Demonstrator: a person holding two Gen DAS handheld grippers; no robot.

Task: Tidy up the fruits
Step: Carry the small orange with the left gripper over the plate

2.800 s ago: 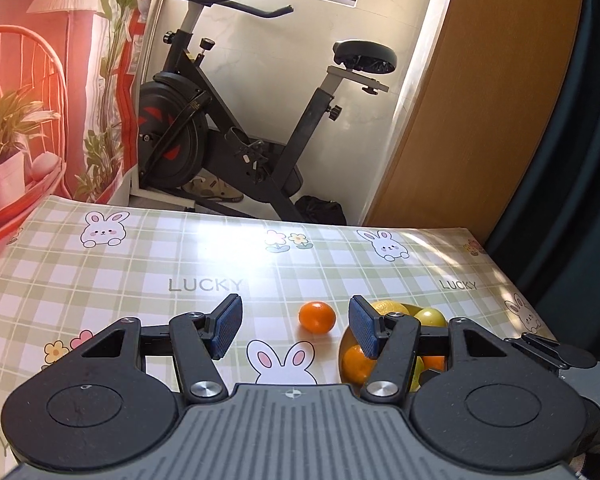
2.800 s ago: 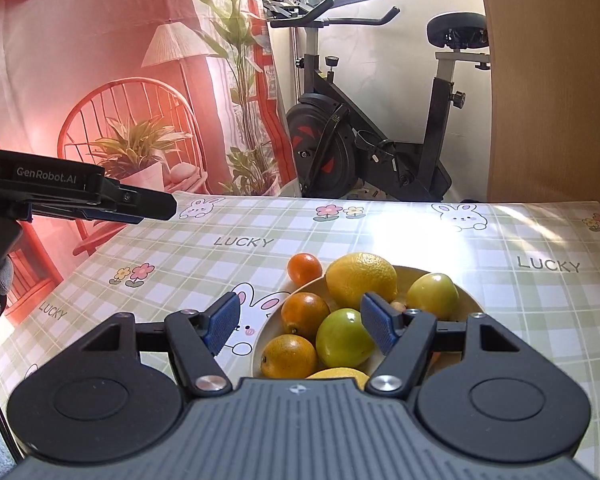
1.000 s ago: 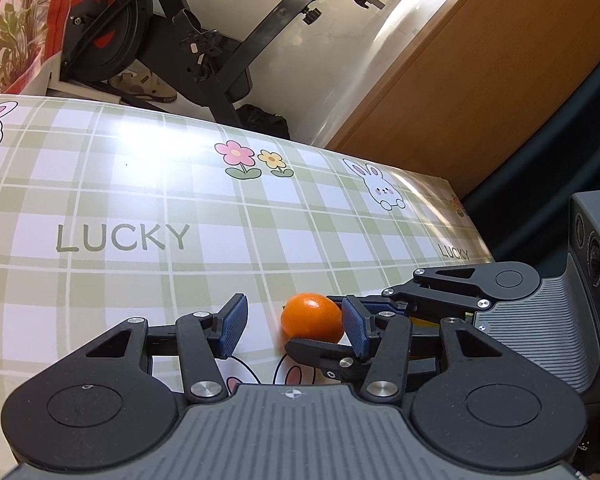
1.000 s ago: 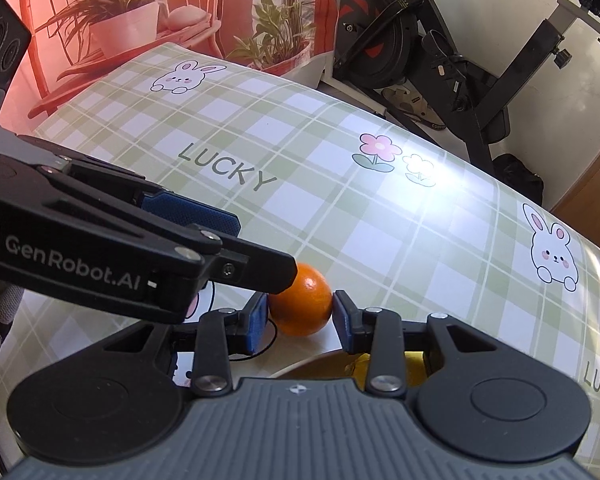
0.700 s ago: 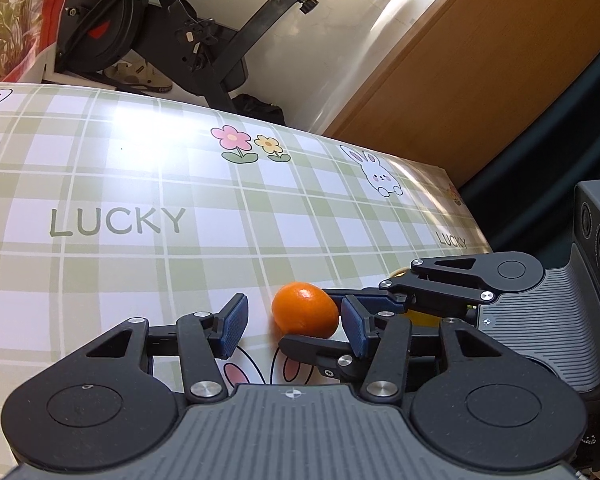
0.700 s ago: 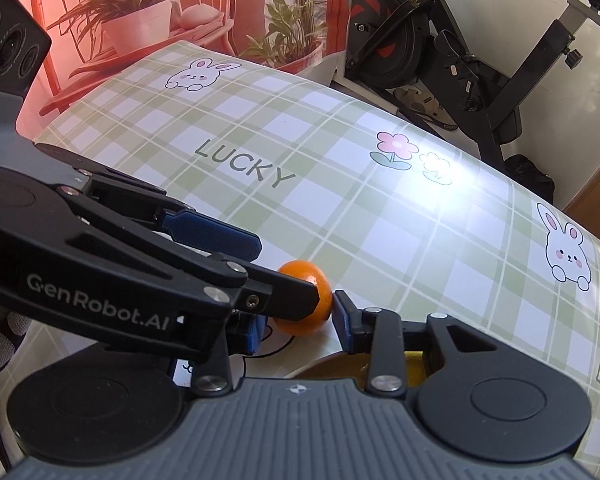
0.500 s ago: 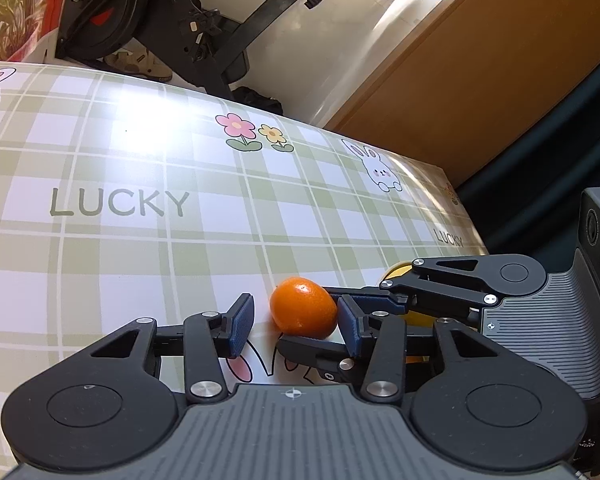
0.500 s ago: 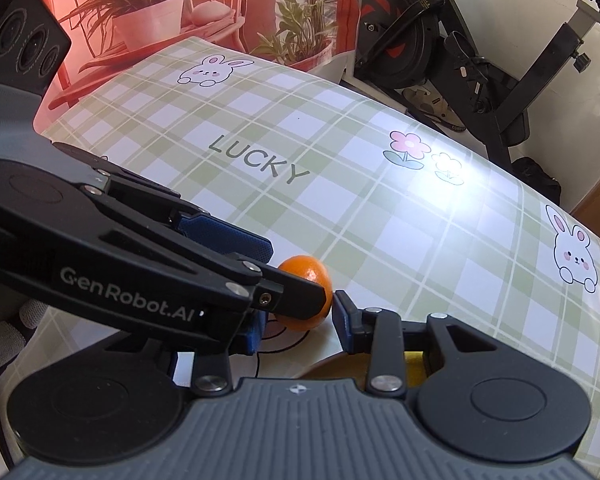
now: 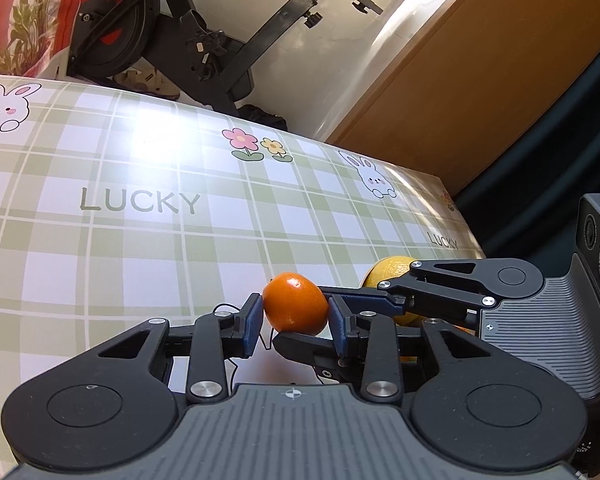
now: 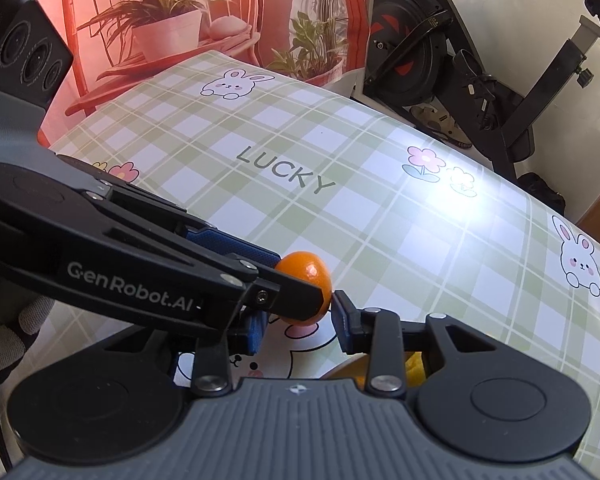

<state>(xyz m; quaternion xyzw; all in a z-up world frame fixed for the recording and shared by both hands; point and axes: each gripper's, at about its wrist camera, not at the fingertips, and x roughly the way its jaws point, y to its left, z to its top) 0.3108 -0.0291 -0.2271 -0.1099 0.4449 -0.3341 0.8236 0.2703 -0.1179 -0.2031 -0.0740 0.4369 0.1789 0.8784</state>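
The worktop is covered by a glossy cloth in a green-and-white check, printed with cartoon rabbits, small flowers and the word LUCKY; strong light glares off it near the far edge. Behind it stands a black exercise bike with red marks on its flywheel, against a white wall streaked with sunlight. To the right of the bike is a tall wooden panel, and beyond that a dark curtain. On the left hangs a red-toned backdrop picturing potted plants and a chair.
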